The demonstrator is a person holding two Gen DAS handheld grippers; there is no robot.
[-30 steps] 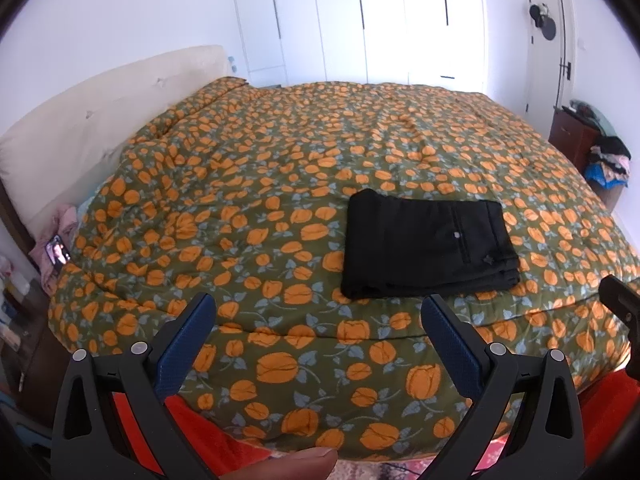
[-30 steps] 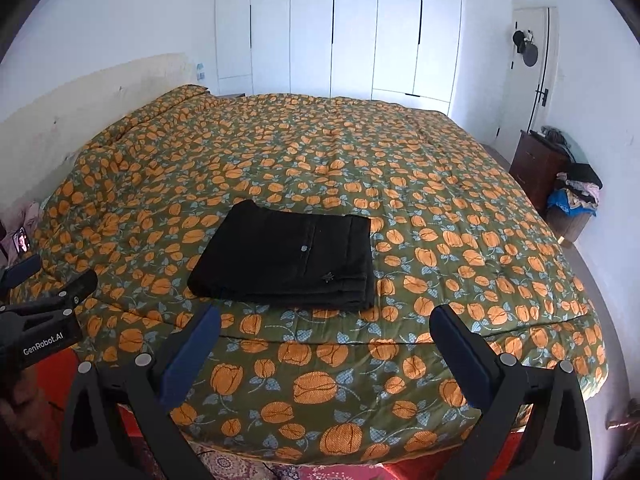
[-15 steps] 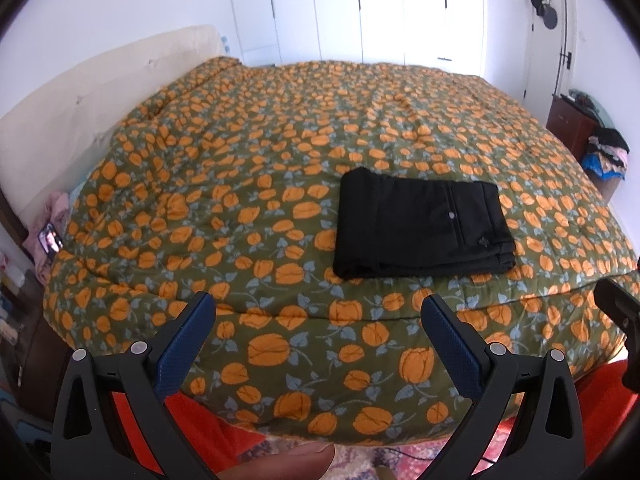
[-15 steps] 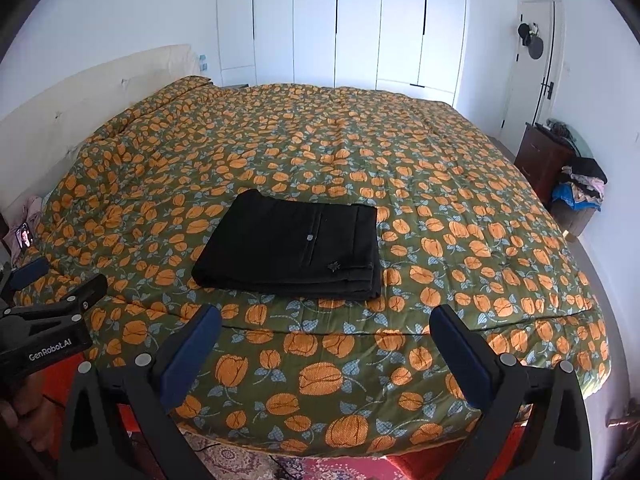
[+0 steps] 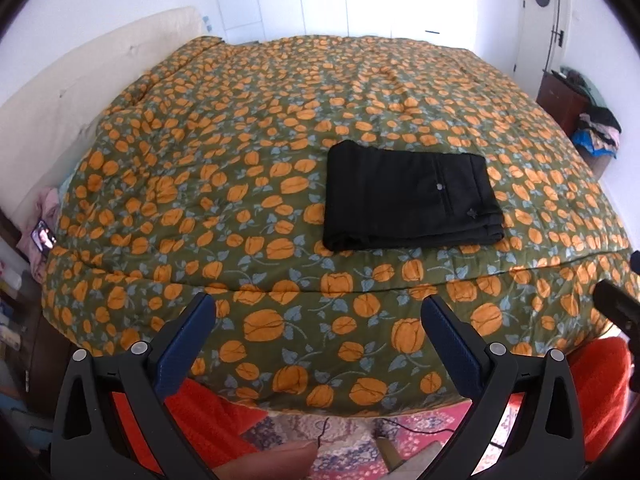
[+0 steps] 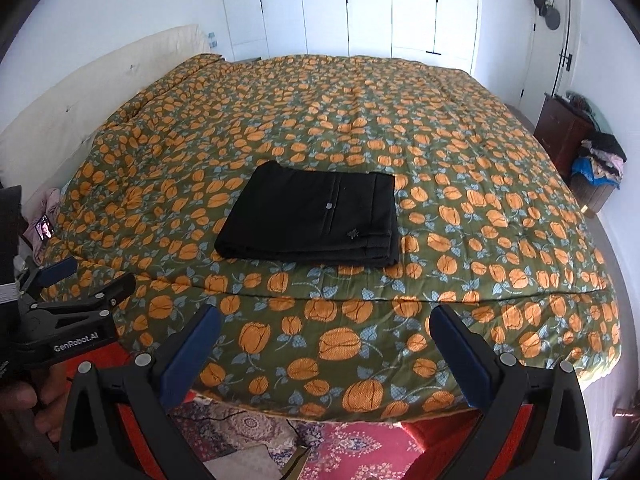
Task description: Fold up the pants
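The black pants [image 5: 408,200] lie folded into a flat rectangle on the bed's flowered quilt [image 5: 240,160], near its front edge. They also show in the right wrist view [image 6: 316,216]. My left gripper [image 5: 318,316] is open and empty, held off the bed in front of its edge, well short of the pants. My right gripper [image 6: 326,324] is open and empty too, also back from the bed edge. The left gripper shows at the left of the right wrist view [image 6: 68,284].
A cream headboard [image 5: 80,92] runs along the bed's left side. White wardrobe doors [image 6: 360,4] stand behind the bed. A dark cabinet [image 6: 568,132] with piled clothes is at the right. A patterned rug [image 6: 352,444] and red cloth lie below the bed edge.
Both grippers have drawn back and down from the bed, so the bed edge and the rug now show. The pants have not moved. Both stay open.
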